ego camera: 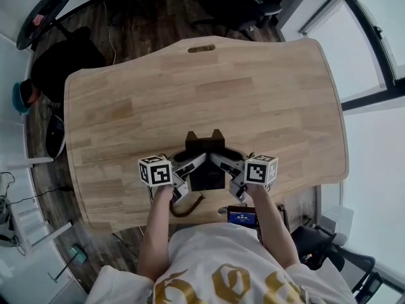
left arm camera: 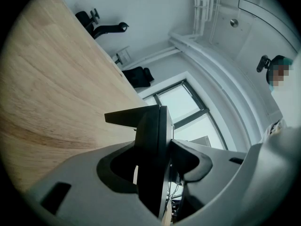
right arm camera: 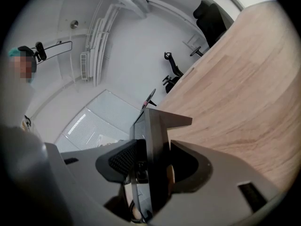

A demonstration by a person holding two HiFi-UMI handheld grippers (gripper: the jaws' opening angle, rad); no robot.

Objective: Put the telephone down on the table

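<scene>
Both grippers hold a black telephone (ego camera: 205,162) between them over the near part of the wooden table (ego camera: 190,94). My left gripper (ego camera: 188,170) grips its left side and my right gripper (ego camera: 229,170) its right side. In the left gripper view the telephone (left arm camera: 151,145) stands edge-on with the jaws of the left gripper (left arm camera: 157,161) closed against it. The right gripper view likewise has the telephone (right arm camera: 153,140) clamped in the right gripper (right arm camera: 149,164). Whether the telephone's underside touches the table is hidden. A dark cord (ego camera: 187,208) hangs below it at the table's front edge.
The table has a slot (ego camera: 201,48) near its far edge. Black office chairs (ego camera: 234,2) stand beyond it, and a round dark side table (ego camera: 44,11) is at the far left. Windows line the right side. A small device with a blue screen (ego camera: 242,217) sits at the person's waist.
</scene>
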